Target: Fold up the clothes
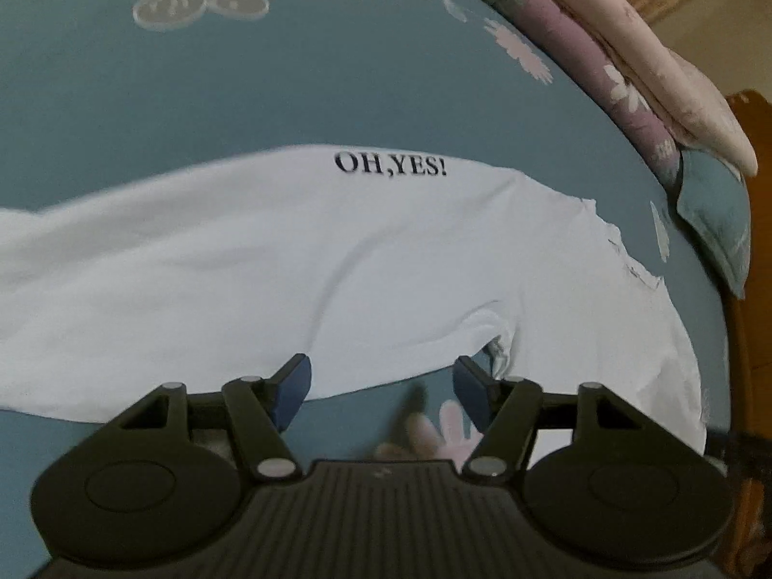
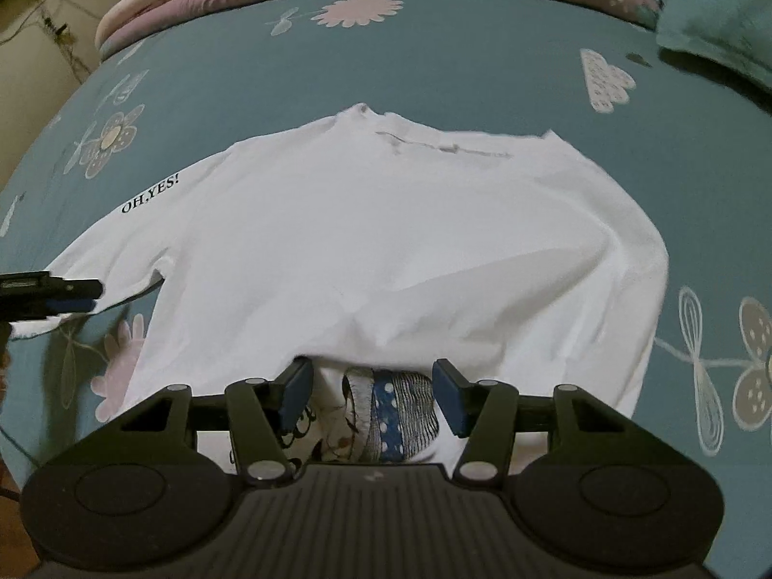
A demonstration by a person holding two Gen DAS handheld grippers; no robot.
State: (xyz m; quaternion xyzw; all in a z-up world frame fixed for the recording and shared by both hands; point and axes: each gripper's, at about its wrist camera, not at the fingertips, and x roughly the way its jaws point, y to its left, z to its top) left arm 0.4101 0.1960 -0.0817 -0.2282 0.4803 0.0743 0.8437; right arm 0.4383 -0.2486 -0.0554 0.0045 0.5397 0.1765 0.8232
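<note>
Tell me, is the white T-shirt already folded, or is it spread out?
Partly folded. The white T-shirt lies on the bedsheet with its bottom part turned up, baring its printed picture; the sleeve marked "OH,YES!" is spread out.

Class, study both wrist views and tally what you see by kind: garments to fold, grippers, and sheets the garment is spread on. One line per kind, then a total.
White T-shirts printed "OH,YES!" on a sleeve: 1
Grippers, jaws apart: 2, left gripper and right gripper
Teal flowered bed sheets: 1
Total: 4
</note>
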